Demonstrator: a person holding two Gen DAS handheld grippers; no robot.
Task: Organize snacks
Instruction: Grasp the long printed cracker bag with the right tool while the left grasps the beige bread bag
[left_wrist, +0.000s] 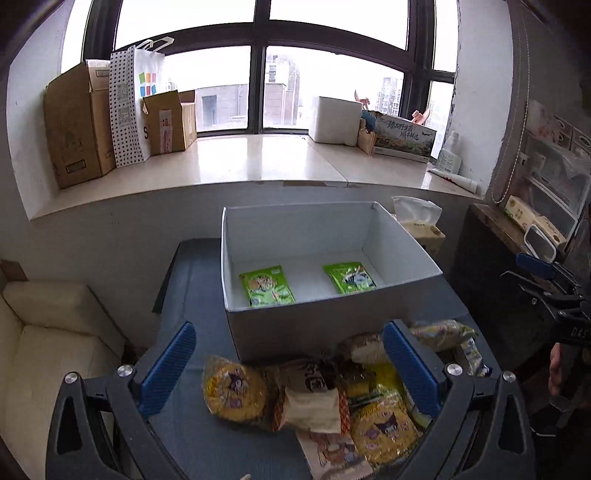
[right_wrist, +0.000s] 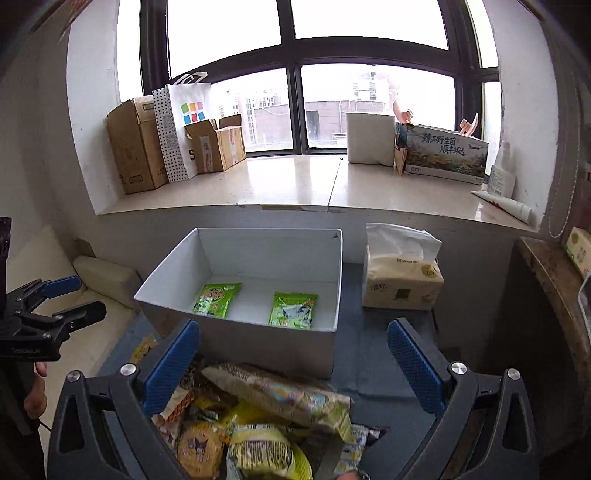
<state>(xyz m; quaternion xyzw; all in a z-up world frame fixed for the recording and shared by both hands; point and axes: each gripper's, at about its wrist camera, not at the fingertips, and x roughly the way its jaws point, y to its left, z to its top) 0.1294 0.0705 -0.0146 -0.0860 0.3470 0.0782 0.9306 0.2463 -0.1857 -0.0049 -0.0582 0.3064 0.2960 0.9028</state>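
The left gripper (left_wrist: 290, 365) and right gripper (right_wrist: 293, 363) both hang wide open, holding nothing, above a heap of snack packets (right_wrist: 258, 417) on the tabletop (right_wrist: 373, 354). Just beyond, a white box (left_wrist: 325, 325) holds two green packets (left_wrist: 266, 286), apart.

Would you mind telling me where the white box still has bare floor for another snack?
In the white box, bare floor lies between the two green packets, and behind them up to the far wall. The snack pile crowds the table just in front of the box.
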